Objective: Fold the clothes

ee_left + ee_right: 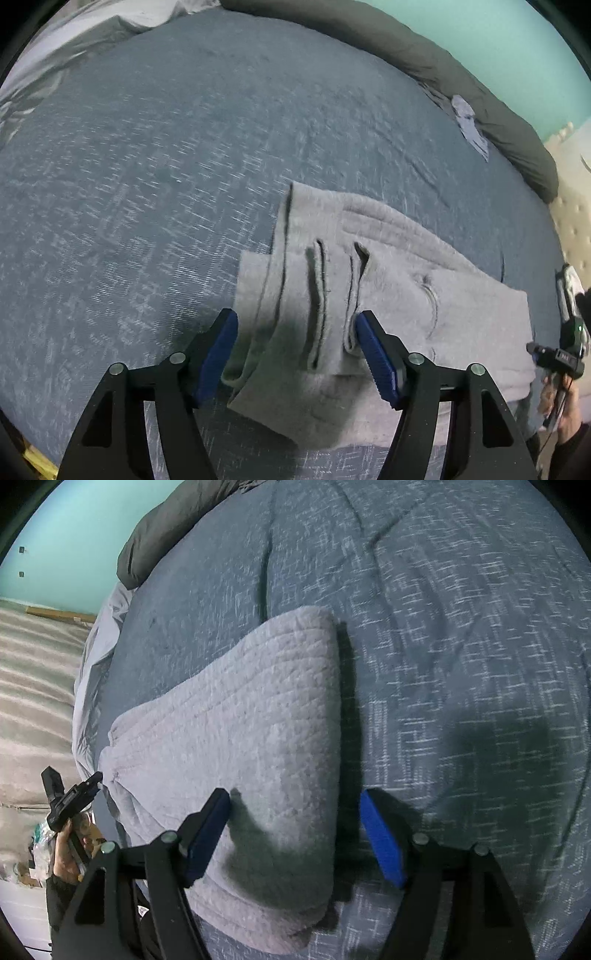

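A grey folded garment (388,288) with stitched ridges lies on the blue bedspread (166,166). In the left wrist view its layered hem edges point toward me. My left gripper (295,332) is open, its blue pads on either side of those edges, just above the cloth. In the right wrist view the same garment (251,716) shows as a thick folded bundle. My right gripper (295,808) is open over its right edge, holding nothing. The other gripper shows at each frame's edge, in the left wrist view (561,350) and in the right wrist view (70,801).
A dark grey duvet roll (461,81) lies along the far side of the bed under a turquoise wall (498,33). A small pale blue cloth (469,122) lies by it. Light bedding (55,55) is bunched at the far left. A beige padded surface (33,701) flanks the bed.
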Demonstrator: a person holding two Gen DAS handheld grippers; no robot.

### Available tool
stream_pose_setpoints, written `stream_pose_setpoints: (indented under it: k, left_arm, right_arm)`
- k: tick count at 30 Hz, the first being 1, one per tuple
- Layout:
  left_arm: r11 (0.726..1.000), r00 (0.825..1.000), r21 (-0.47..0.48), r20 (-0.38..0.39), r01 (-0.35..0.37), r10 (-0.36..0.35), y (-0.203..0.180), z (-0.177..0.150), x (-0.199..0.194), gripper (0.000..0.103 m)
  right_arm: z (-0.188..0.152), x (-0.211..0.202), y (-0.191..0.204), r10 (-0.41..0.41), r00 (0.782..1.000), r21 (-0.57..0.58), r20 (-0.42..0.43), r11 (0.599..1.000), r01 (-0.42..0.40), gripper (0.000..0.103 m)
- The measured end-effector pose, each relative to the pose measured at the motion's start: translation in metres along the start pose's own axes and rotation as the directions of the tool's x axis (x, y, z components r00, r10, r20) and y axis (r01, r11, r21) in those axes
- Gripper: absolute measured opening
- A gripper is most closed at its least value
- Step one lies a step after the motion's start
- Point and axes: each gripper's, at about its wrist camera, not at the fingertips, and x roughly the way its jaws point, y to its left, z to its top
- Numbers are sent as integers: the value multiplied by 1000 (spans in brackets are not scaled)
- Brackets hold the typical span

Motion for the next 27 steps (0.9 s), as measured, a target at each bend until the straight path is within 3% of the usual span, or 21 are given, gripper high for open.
stream_pose_setpoints:
  k: [3, 7, 10, 11, 12, 13, 15, 17, 21, 23, 27]
  left_arm:
    - [998, 999, -44, -16, 47, -48, 9, 0, 12, 71]
    - [997, 998, -48, -23, 56, -57, 13, -3, 23, 71]
    - [997, 998, -54, -6, 63, -63, 12, -7, 25, 71]
    - [997, 998, -51, 0, 66, -66, 11, -8, 24, 69]
    - [997, 998, -42, 5, 67, -67, 9, -9, 24, 62]
    - [997, 998, -32, 9, 69, -69, 7, -10, 24, 59]
    - [998, 998, -15, 17, 61, -61, 2, -10, 22, 41]
    - [999, 998, 0, 26, 49, -49, -3, -10, 18, 31]
    - [997, 997, 5, 40, 71, -71, -9, -5, 2, 23]
    - [997, 996, 16, 47, 80, -80, -16, 0, -6, 13]
    - [993, 993, 57, 48, 100, -103, -42, 4, -18, 12]
  right_arm:
    - [0, 6, 5, 0, 1000, -13, -15, 1000, 0, 74]
    - [-1, 17, 14, -14, 999, -39, -31, 999, 13, 71]
    - [-1, 21, 18, -34, 999, -52, -19, 998, 33, 57]
    - [-1, 21, 19, -32, 999, -53, -8, 998, 32, 45]
    - [-1, 20, 19, -25, 1000, -53, 0, 998, 24, 34]
    - [-1, 17, 20, -12, 1000, -54, 11, 998, 12, 27]
    - [-1, 11, 23, 2, 999, -68, 35, 998, 0, 18]
    - [-1, 4, 31, -8, 998, -99, 65, 995, 15, 16]
    - [4, -23, 41, 18, 992, -138, 127, 990, 0, 14]
    - [8, -42, 44, 31, 987, -149, 155, 989, -8, 14]
    - [20, -74, 54, 30, 981, -179, 192, 984, 5, 13]
